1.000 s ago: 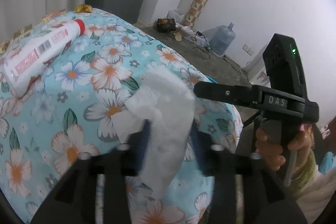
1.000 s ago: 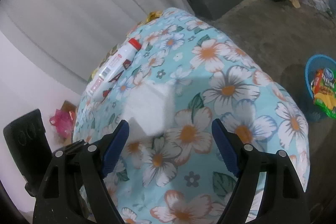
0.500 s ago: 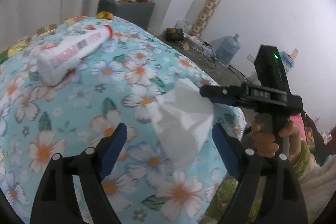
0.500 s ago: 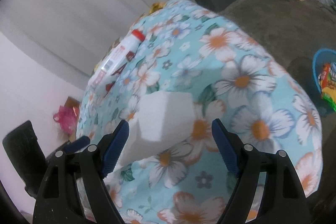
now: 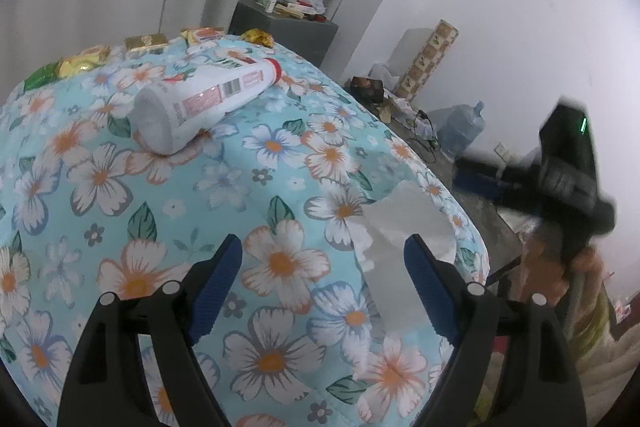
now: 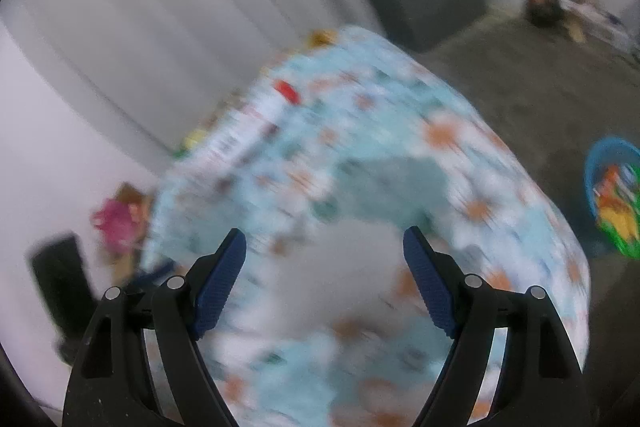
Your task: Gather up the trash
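Note:
A crumpled white tissue (image 5: 404,227) lies on the floral cloth (image 5: 280,155) near its right edge, just past the right finger of my left gripper (image 5: 324,267), which is open and holds nothing. A white bottle with a red cap (image 5: 200,103) lies on its side farther back. My right gripper (image 6: 324,259) is open in a motion-blurred view, with the tissue (image 6: 352,267) as a pale patch between and beyond its fingers; I cannot tell whether they touch it. The left wrist view shows that gripper (image 5: 560,179) blurred at the right, in a hand (image 5: 548,267).
Several gold and green wrappers (image 5: 84,61) lie along the cloth's far edge. A blue basket (image 6: 596,163) with colourful trash stands on the floor at the right. A grey cabinet (image 5: 288,31), a water jug (image 5: 460,131) and a pink bag (image 6: 116,223) stand around.
My left gripper opened, let go of the tissue and drew back to the left; the tissue now rests on the cloth. The right gripper has moved, and its view is now blurred.

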